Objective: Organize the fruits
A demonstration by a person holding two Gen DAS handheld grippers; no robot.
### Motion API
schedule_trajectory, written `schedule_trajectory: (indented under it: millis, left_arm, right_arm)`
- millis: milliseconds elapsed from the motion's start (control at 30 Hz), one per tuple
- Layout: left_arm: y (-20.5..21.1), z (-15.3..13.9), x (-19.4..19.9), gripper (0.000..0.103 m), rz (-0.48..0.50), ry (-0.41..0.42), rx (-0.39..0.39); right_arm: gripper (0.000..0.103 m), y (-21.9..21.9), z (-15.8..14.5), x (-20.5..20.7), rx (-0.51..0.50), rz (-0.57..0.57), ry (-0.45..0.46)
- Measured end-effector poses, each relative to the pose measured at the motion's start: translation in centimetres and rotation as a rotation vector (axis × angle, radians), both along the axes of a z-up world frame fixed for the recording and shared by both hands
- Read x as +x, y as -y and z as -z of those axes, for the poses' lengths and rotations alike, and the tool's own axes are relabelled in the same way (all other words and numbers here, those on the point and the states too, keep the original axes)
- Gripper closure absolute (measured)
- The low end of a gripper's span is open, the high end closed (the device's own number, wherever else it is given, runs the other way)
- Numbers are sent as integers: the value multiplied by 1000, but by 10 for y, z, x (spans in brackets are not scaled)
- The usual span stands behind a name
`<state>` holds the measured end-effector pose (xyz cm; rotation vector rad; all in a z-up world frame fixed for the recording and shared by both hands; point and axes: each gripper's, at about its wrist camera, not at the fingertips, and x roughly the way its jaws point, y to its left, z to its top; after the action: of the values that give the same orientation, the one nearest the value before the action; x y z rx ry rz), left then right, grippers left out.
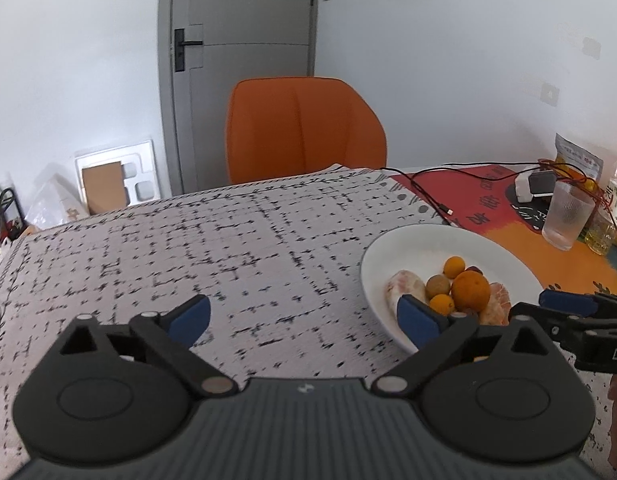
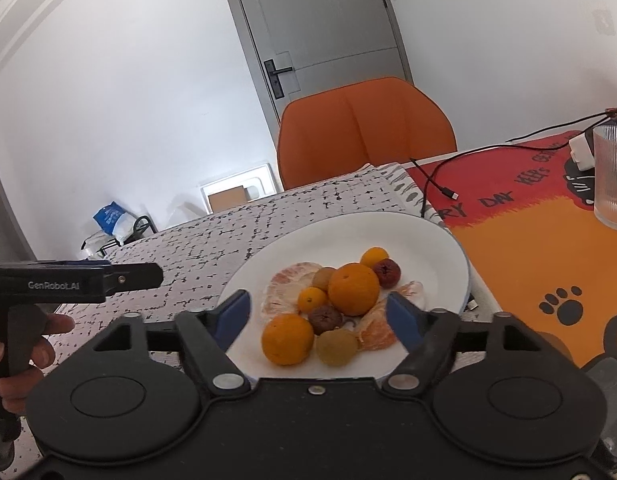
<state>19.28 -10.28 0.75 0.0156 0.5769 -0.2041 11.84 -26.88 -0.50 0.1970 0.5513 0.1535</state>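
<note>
right gripper [image 2: 318,314]: jaws spread wide, nothing between them, poised above the near side of the white plate [image 2: 436,236]. left gripper [image 1: 304,320]: jaws likewise spread and empty, over the patterned cloth [image 1: 168,240], its right pad overlapping the plate's left edge in its own view.

the fruit sits heaped in the plate's middle: a large orange [image 2: 353,289], a second orange [image 2: 287,338] nearer the camera, two kumquats [image 2: 311,299], two greenish-brown round fruits (longan, probably) [image 2: 337,347], dark red wrinkled ones [image 2: 386,273], and peeled citrus segments [image 2: 378,332] lying beneath and around the pile.

beyond the plate: a ribbed glass [image 2: 612,176] on the orange mat [image 2: 540,248], a loose cable [image 2: 432,180], an orange chair [image 2: 364,128] behind the surface.

risks, as judged: round fruits touch one another, so closing on one may nudge its neighbours into rolling off the shallow rim. peeled segments are soft; hard pinching would crush them. both grippers are close, and could collide above the plate.
</note>
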Motion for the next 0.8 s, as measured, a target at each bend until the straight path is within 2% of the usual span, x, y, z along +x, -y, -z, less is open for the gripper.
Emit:
schedule_trajectory:
  millis: [133,200,433,800]
  left_arm:
    - [-11,-3,-9,2,-31,0,-1]
    - [-17,-4,-14,2,-50,0,-9]
    - [-38,-6,-33,0,-100,-3,-15]
    - [-65,-12,-68,0,-163,-5,-29]
  right_arm:
    - [16,-7,-2,-3,-5,-7,-2]
    - [9,-10,-4,-5,-5,-5,-4]
    - [0,-21,-9,-14,-20,-17,-5]
    - [0,-33,-17,-27,-27,-46,-25]
